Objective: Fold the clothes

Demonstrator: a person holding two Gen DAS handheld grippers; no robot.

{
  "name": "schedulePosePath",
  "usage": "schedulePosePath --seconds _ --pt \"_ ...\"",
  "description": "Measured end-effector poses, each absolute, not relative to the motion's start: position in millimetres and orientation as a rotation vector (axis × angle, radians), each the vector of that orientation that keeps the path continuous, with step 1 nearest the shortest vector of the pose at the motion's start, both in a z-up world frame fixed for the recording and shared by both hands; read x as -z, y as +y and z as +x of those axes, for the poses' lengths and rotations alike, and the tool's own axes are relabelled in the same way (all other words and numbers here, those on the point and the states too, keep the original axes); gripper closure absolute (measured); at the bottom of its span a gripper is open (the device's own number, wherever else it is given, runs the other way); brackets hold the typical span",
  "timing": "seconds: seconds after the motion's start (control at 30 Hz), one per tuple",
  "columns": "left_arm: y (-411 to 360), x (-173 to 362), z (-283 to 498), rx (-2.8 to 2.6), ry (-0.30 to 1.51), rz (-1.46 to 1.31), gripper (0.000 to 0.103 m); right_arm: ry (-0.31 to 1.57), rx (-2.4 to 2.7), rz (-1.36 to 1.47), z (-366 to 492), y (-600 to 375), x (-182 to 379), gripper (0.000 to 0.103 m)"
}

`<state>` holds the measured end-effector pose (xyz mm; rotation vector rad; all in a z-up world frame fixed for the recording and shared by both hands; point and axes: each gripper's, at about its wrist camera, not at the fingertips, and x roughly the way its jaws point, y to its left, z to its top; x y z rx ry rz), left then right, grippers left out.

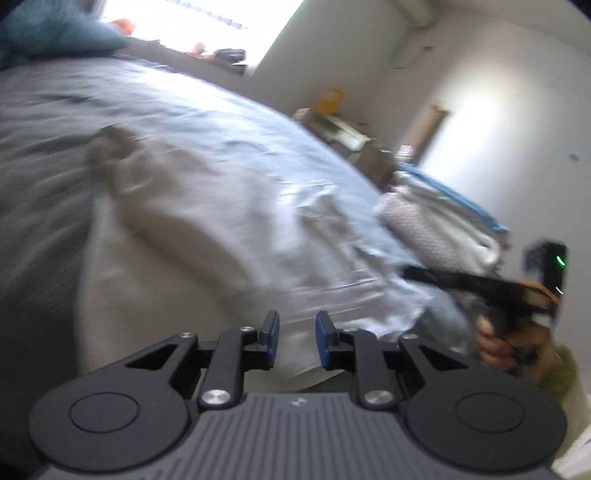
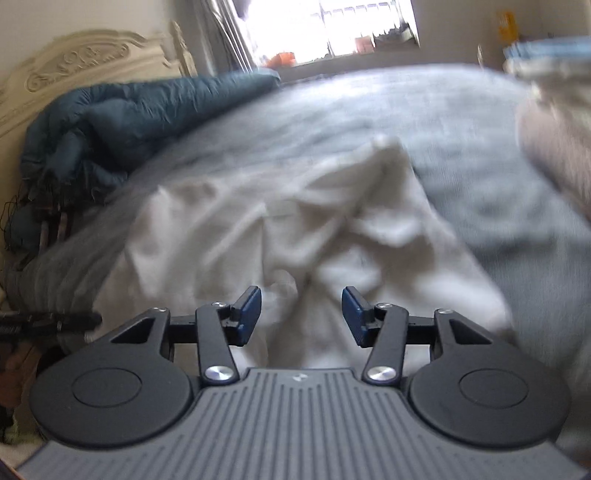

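A pale cream garment lies rumpled on the grey bed sheet, blurred in both views. My left gripper hovers over its near edge, open, with a narrow gap and nothing pinched between the blue pads. In the right wrist view the same garment spreads out ahead of my right gripper, which is open wider and holds nothing. The right gripper's black fingers also show at the right of the left wrist view, with a hand on its grip.
A stack of folded clothes sits at the bed's right edge, also seen as a stack in the right wrist view. A teal duvet is bunched against a carved headboard. A bright window is beyond the bed.
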<state>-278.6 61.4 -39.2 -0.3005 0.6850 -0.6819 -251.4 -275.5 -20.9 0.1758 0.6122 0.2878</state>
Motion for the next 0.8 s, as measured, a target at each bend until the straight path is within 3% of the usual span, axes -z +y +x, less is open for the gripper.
schedulePosePath --seconds 0.27,0.53,0.6,0.63,0.67,0.8 --pt "-6.8 68.0 -255.9 0.763 0.76 -0.131 0.081 0.514 -0.264 -0.118 -174.4 -201.5 22.2 0.055" --pt "-5.3 80.3 -257.1 0.773 0.782 -0.171 0.081 0.627 -0.213 -0.142 -121.4 -185.6 57.7 0.057" --pt "-4.9 80.1 -256.7 0.775 0.785 -0.172 0.081 0.637 -0.209 -0.095 -119.7 -191.3 60.6 0.067" --pt "-4.1 79.9 -256.6 0.776 0.788 -0.176 0.081 0.629 -0.202 -0.065 -121.7 -195.6 58.6 0.082" --pt "-4.3 79.9 -255.8 0.776 0.791 -0.179 0.081 0.62 -0.194 -0.035 -124.0 -199.9 56.4 0.09" --pt "-5.8 80.2 -256.2 0.773 0.793 -0.175 0.081 0.564 -0.166 0.182 -138.4 -232.8 46.7 0.099"
